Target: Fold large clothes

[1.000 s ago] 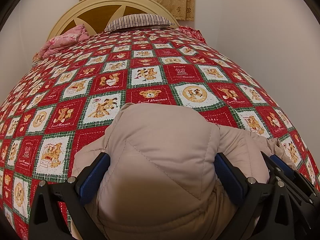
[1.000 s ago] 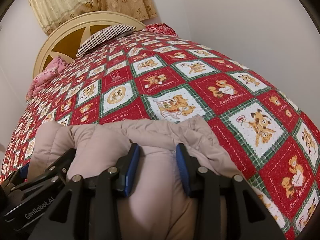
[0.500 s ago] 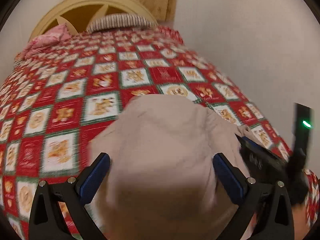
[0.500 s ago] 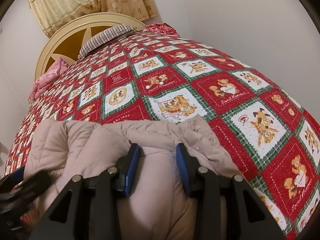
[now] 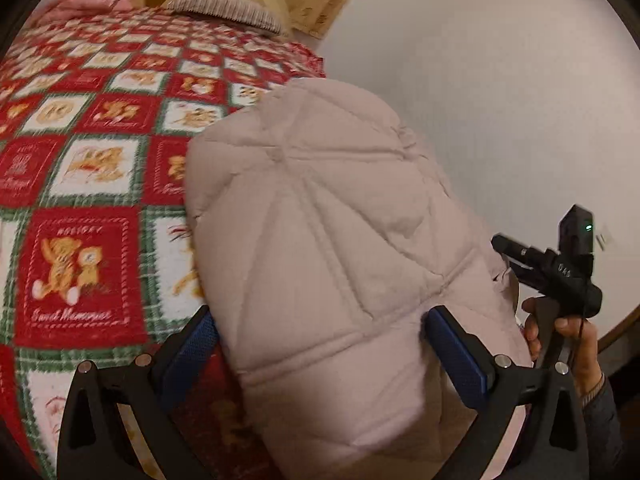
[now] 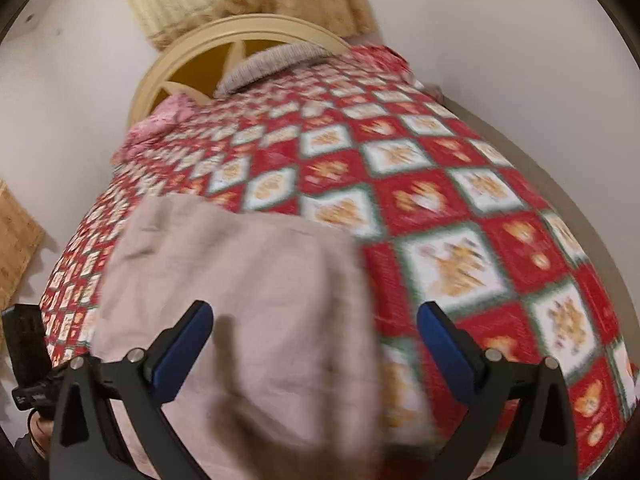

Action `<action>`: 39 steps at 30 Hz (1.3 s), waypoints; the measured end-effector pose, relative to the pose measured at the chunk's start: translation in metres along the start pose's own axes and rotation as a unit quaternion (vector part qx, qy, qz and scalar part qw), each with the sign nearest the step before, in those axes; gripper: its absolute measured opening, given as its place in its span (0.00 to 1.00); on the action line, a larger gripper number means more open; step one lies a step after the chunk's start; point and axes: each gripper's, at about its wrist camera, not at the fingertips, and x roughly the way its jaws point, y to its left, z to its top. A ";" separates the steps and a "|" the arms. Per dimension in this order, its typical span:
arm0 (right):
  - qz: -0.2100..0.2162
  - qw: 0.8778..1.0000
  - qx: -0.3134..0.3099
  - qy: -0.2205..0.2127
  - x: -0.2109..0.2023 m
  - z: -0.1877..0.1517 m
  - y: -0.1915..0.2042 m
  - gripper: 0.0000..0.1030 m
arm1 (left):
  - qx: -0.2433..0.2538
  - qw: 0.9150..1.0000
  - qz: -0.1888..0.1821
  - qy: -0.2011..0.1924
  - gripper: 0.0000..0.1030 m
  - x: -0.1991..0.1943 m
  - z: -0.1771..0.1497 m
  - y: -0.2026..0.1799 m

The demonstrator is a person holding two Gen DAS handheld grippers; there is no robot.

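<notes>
A beige quilted puffer jacket [image 5: 332,248] lies bundled on the red teddy-bear bedspread [image 5: 80,184] near the bed's foot. My left gripper [image 5: 320,352] is open wide, its blue pads on either side of the jacket's padded bulk. In the right wrist view the jacket [image 6: 240,280] is blurred and lies flat on the bedspread [image 6: 460,220]. My right gripper [image 6: 314,344] is open wide above the jacket's near edge and holds nothing. The right gripper, held in a hand, also shows in the left wrist view [image 5: 548,272].
A cream headboard [image 6: 240,36] with a striped pillow [image 6: 276,60] and pink bedding [image 6: 160,120] stands at the far end. A white wall [image 5: 500,80] runs along the bed's right side. A wooden piece [image 6: 16,232] stands at the left.
My right gripper has opened and let go of the jacket, then pulled back and up. My left gripper has swung right around the jacket bundle, staying open.
</notes>
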 end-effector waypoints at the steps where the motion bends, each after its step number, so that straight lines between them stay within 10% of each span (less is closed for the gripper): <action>1: 0.006 1.000 0.003 0.006 0.000 -0.002 -0.006 1.00 | 0.004 1.000 -0.002 -0.001 0.99 0.002 0.001 -0.002; 13: 0.186 0.975 0.098 0.078 0.041 -0.027 -0.030 0.98 | -0.010 0.999 -0.044 -0.010 0.99 0.008 0.001 0.006; 15: 0.239 0.960 0.118 0.090 0.042 -0.028 -0.023 0.69 | 0.002 0.999 -0.039 -0.019 0.91 0.000 -0.002 -0.003; 25: 0.240 0.965 0.102 0.029 0.002 -0.023 0.020 0.30 | 0.064 0.996 -0.020 -0.061 0.74 -0.081 -0.015 -0.031; 39: 0.291 0.955 0.022 0.048 0.017 -0.021 0.149 0.30 | 0.060 0.989 0.009 -0.135 0.74 -0.175 -0.024 0.000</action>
